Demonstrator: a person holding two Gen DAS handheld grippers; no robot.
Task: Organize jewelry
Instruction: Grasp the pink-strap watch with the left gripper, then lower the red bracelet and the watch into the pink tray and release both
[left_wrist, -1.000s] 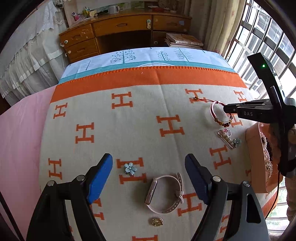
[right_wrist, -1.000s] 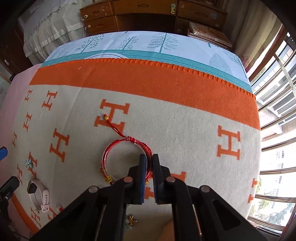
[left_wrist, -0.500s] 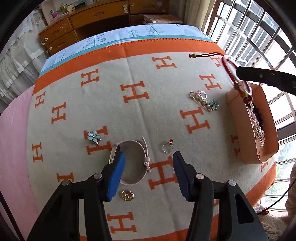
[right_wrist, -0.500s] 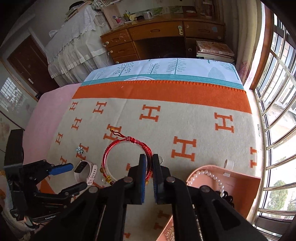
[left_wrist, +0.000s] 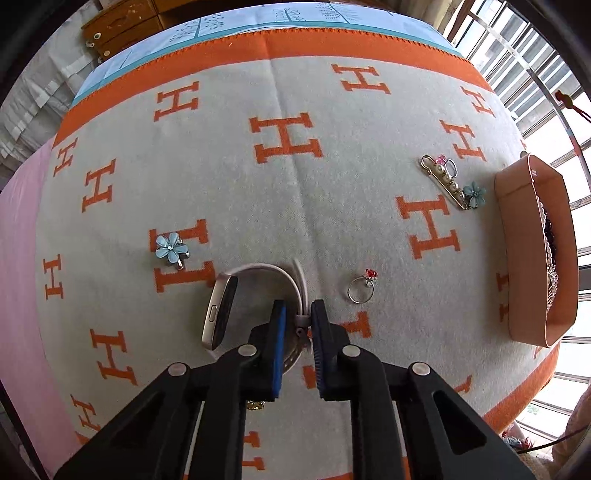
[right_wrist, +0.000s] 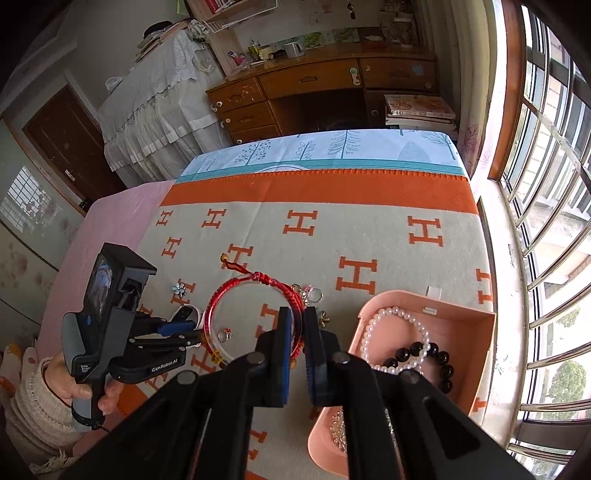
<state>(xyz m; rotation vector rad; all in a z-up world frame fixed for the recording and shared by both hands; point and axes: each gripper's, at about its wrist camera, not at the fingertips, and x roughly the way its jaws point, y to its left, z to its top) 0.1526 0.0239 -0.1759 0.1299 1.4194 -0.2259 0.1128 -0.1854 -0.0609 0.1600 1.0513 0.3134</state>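
Jewelry lies scattered on an H-patterned blanket spread over a bed. Left gripper points straight down near the blanket's near edge; its blue pads are clenched on the pale strap of a smartwatch, which lies on its side on the cloth. Watch body sits just left of the left pad. A silver ring with a red stone lies just right of the gripper, apart from it. A blue flower clip lies farther left of the watch. A pearl brooch pin with a blue flower lies toward the blanket's right edge, beside a pink box that sits at that edge.

Right gripper is clenched on a red cord bracelet, held clear of the blanket; the loop hangs left of the pads, its tail and bead trailing upward-left. Right wrist view shows the pink box just right of the gripper, holding a pearl necklace and a black bead bracelet. A hand in a knitted cuff grips the left tool's handle.
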